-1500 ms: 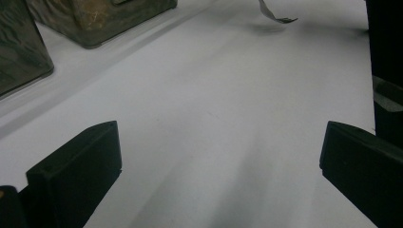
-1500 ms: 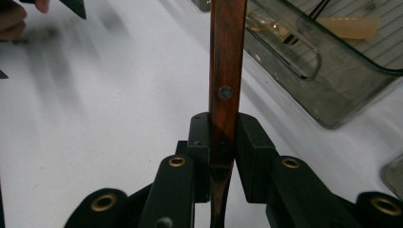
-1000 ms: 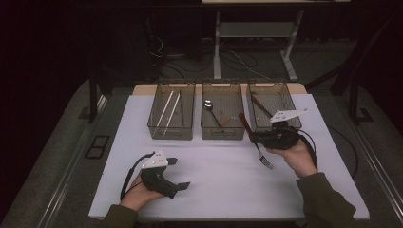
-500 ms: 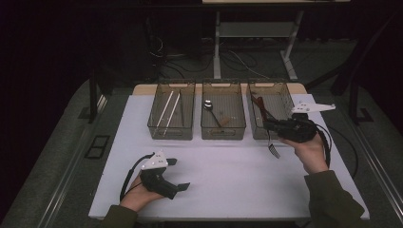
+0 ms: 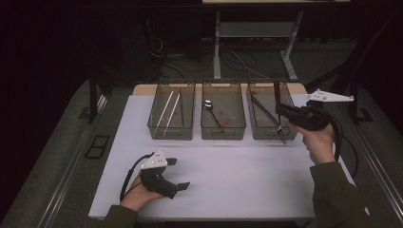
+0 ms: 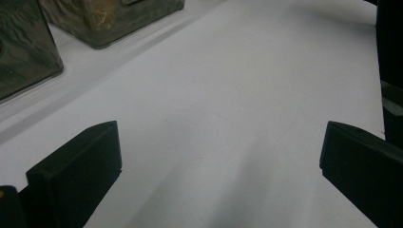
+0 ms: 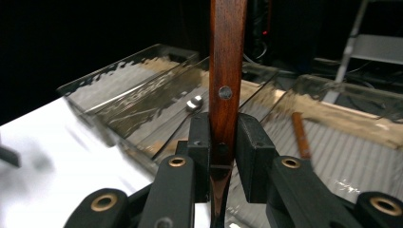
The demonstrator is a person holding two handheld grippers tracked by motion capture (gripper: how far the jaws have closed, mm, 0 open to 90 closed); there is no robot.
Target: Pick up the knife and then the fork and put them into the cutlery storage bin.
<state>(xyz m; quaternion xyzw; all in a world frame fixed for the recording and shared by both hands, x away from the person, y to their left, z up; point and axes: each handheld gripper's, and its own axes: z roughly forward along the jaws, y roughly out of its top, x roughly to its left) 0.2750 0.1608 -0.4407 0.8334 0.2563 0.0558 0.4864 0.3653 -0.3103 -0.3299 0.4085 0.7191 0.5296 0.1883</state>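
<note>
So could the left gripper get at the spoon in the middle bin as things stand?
Probably yes. The left gripper is open and holds nothing, bare table lies between it and the open-topped middle bin, and the spoon lies uncovered there.

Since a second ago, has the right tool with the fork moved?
Yes. The right tool, clamping the fork, rose from the table toward the right bin.
</note>
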